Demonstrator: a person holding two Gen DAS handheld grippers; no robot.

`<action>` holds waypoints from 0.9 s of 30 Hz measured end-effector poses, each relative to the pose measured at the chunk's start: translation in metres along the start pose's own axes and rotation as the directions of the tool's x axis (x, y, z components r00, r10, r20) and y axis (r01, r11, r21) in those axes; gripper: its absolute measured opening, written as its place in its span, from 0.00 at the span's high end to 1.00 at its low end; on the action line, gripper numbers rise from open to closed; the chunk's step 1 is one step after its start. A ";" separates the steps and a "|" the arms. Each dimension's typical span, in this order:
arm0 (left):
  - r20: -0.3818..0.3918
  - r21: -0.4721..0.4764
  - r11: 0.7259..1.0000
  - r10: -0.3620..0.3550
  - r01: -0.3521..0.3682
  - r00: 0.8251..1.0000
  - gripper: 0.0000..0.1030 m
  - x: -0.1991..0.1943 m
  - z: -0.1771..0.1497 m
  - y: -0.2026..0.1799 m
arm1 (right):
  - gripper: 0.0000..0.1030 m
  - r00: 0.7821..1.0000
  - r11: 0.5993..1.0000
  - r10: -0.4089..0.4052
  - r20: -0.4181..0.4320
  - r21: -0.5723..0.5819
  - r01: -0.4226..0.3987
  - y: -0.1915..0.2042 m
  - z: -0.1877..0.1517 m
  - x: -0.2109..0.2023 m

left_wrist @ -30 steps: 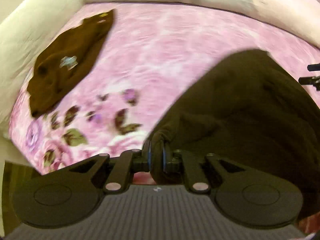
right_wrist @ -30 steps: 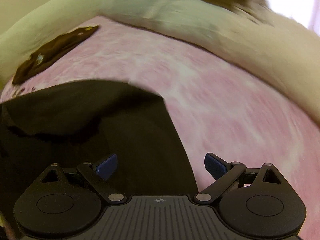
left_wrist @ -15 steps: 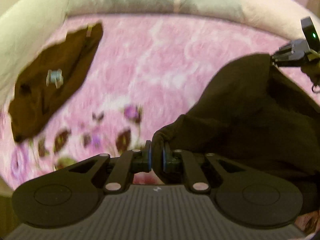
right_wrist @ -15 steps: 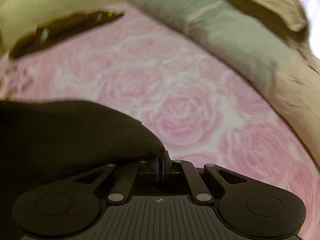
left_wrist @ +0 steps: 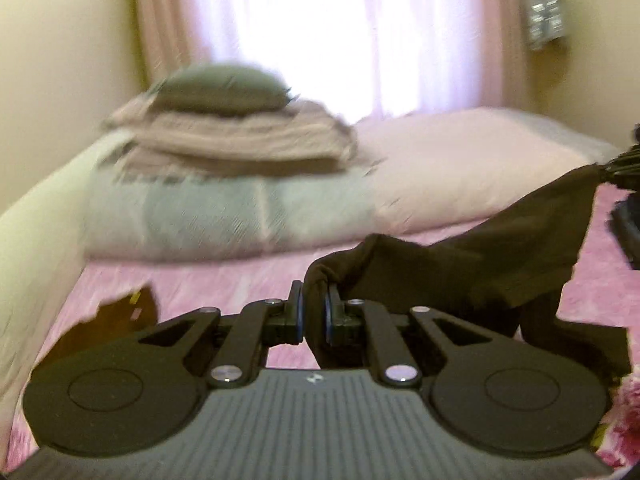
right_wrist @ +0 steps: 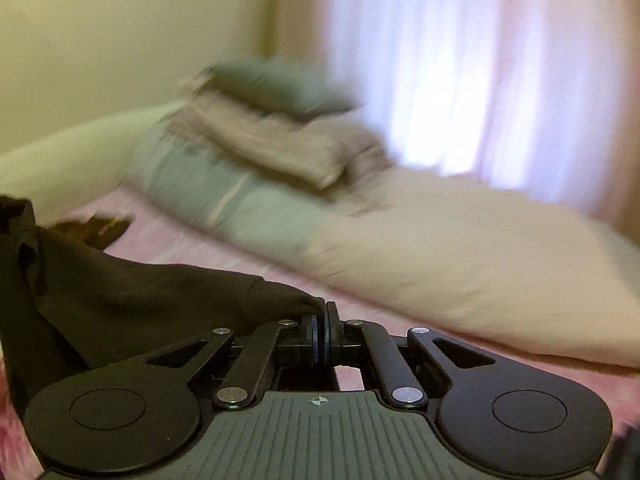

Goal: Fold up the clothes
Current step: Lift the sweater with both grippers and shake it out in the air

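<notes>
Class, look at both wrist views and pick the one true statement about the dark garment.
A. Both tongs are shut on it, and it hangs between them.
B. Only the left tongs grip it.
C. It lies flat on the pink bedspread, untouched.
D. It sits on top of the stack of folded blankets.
A: the left tongs and the right tongs each pinch an edge of the dark garment, which spans between them.

You see a dark brown garment over a pink rose-patterned bedspread, a grey-green pillow topping beige folded blankets, and pale pink curtains.
</notes>
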State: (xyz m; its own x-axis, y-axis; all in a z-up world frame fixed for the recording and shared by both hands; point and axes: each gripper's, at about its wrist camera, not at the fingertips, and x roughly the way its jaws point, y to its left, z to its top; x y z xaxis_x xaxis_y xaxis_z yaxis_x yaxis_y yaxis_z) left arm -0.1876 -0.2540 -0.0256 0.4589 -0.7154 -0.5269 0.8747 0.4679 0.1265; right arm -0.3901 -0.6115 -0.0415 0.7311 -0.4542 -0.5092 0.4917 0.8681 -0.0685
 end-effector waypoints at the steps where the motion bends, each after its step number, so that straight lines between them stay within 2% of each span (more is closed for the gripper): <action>1: 0.023 0.018 0.999 -0.032 0.032 0.999 0.92 -0.005 0.006 -0.002 | 0.99 0.999 0.999 -0.046 0.027 0.023 0.045 -0.001 0.001 -0.022; 4: 0.103 0.064 0.991 -0.128 0.121 0.986 0.93 -0.031 0.012 -0.004 | 0.99 0.979 0.979 -0.188 0.086 0.096 0.179 0.010 -0.002 -0.086; 6: 0.151 0.097 0.978 -0.199 0.186 0.968 0.93 -0.052 0.012 0.000 | 0.99 0.951 0.954 -0.283 0.124 0.140 0.265 0.033 -0.004 -0.130; 9: 0.202 0.153 0.949 -0.302 0.275 0.932 0.93 -0.094 0.010 0.012 | 0.99 0.895 0.897 -0.409 0.178 0.260 0.358 0.079 -0.008 -0.201; 12: 0.253 0.217 0.914 -0.392 0.343 0.885 0.93 -0.137 0.014 0.023 | 0.99 0.839 0.818 -0.505 0.203 0.422 0.391 0.117 -0.011 -0.268; 14: 0.295 0.244 0.896 -0.433 0.370 0.852 0.93 -0.159 0.029 0.031 | 0.99 0.794 0.787 -0.562 0.231 0.445 0.427 0.137 -0.003 -0.311; 17: 0.339 0.261 0.878 -0.472 0.400 0.814 0.93 -0.175 0.059 0.037 | 0.99 0.742 0.769 -0.605 0.288 0.452 0.452 0.149 0.022 -0.359; 18: 0.346 0.262 0.875 -0.479 0.407 0.807 0.93 -0.176 0.069 0.038 | 0.99 0.728 0.767 -0.615 0.303 0.445 0.462 0.149 0.029 -0.370; 20: 0.349 0.264 0.867 -0.494 0.422 0.797 0.93 -0.172 0.089 0.035 | 0.99 0.704 0.764 -0.630 0.329 0.428 0.483 0.146 0.045 -0.384; 21: 0.336 0.257 0.865 -0.498 0.431 0.799 0.93 -0.164 0.097 0.031 | 0.99 0.694 0.763 -0.635 0.340 0.418 0.494 0.142 0.052 -0.387; 22: 0.324 0.250 0.862 -0.503 0.441 0.801 0.93 -0.157 0.106 0.027 | 0.99 0.694 0.763 -0.635 0.339 0.412 0.498 0.134 0.059 -0.386; 24: 0.298 0.228 0.861 -0.506 0.454 0.810 0.93 -0.134 0.120 0.017 | 0.99 0.709 0.772 -0.624 0.329 0.402 0.493 0.112 0.070 -0.373; 25: 0.277 0.213 0.865 -0.500 0.455 0.820 0.93 -0.115 0.126 0.012 | 0.99 0.723 0.778 -0.615 0.315 0.391 0.492 0.097 0.075 -0.357; 27: 0.225 0.167 0.882 -0.469 0.440 0.854 0.92 -0.070 0.135 0.000 | 0.99 0.760 0.796 -0.589 0.276 0.364 0.484 0.066 0.079 -0.320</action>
State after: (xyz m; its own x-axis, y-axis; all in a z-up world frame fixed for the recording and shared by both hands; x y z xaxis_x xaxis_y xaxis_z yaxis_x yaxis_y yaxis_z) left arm -0.1984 -0.2739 0.1251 0.0170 -0.9471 -0.3205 0.9997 0.0112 0.0199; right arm -0.5538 -0.4247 0.1850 0.3969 -0.9113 -0.1093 0.9173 0.3981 0.0113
